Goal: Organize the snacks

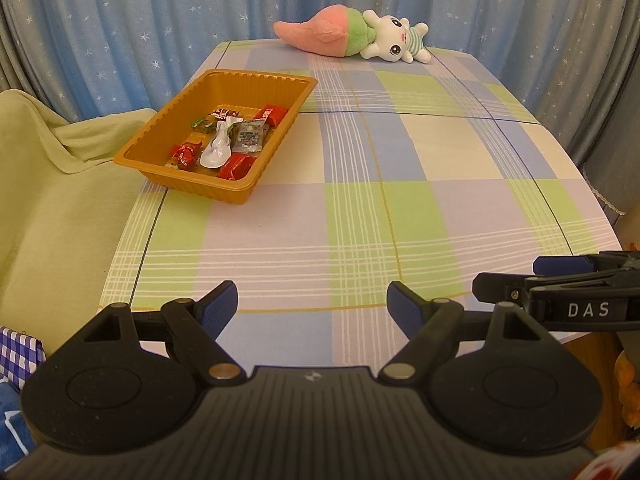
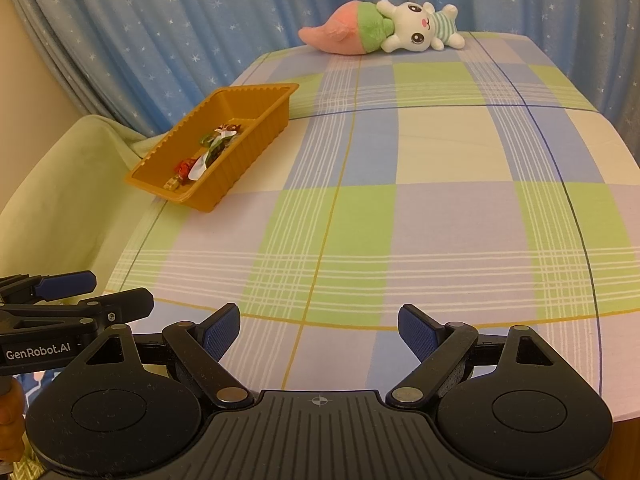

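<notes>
At the near edge of the checked tablecloth (image 1: 400, 152), I hold both grippers side by side above the cloth, each with its jaws spread wide and nothing between the blue pads. My left gripper (image 1: 312, 312) points up the table; the orange tray (image 1: 256, 80) sits well ahead of it and off to the left, near the table's left edge, well apart from the jaws. Inside lie the snacks: a red wrapped candy (image 1: 185, 154), a white crumpled wrapper (image 1: 218, 148), a grey printed packet (image 1: 251, 138), a red packet (image 1: 272, 114) and a green-wrapped sweet (image 1: 203, 123), with what may be a further dark wrapper behind, too small to read. From my right gripper (image 2: 319, 330) the tray (image 2: 248, 148) lies farther left still, its near wall hiding much of the contents. A plush rabbit with a pink carrot (image 1: 352, 36) lies at the far edge before the blue starred curtain (image 1: 160, 20).
</notes>
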Available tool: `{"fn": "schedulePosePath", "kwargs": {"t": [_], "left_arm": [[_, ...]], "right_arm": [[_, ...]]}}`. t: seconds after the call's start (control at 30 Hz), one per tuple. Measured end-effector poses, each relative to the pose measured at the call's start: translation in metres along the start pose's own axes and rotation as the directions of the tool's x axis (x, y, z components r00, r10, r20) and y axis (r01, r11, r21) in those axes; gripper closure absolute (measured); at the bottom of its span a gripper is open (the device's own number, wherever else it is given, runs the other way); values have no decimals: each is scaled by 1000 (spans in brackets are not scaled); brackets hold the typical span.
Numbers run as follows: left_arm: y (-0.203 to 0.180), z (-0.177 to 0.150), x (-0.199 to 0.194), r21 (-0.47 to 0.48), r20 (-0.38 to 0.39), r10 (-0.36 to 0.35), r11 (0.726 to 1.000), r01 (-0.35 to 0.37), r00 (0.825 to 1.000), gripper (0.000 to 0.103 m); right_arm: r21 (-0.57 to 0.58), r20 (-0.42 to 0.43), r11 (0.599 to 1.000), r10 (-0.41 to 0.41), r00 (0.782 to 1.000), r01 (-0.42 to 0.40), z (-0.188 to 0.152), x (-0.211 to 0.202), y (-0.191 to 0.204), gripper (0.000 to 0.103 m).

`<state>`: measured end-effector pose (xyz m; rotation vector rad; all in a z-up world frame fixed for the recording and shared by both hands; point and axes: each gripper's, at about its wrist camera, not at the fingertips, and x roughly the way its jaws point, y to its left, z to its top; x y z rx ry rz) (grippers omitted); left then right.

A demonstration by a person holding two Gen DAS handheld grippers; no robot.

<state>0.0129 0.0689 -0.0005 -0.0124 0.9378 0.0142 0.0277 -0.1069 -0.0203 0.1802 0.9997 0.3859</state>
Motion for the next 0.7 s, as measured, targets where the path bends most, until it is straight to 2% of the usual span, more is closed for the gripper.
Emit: {"fn": "schedulePosePath", "kwargs": {"t": [0.7], "left_arm": [[-6,-16,-13,-38,2,42,998,-42,999,22]], "right_arm": [[-21,-7,999,33,999,-33,-12,-8,-3,17]]}}
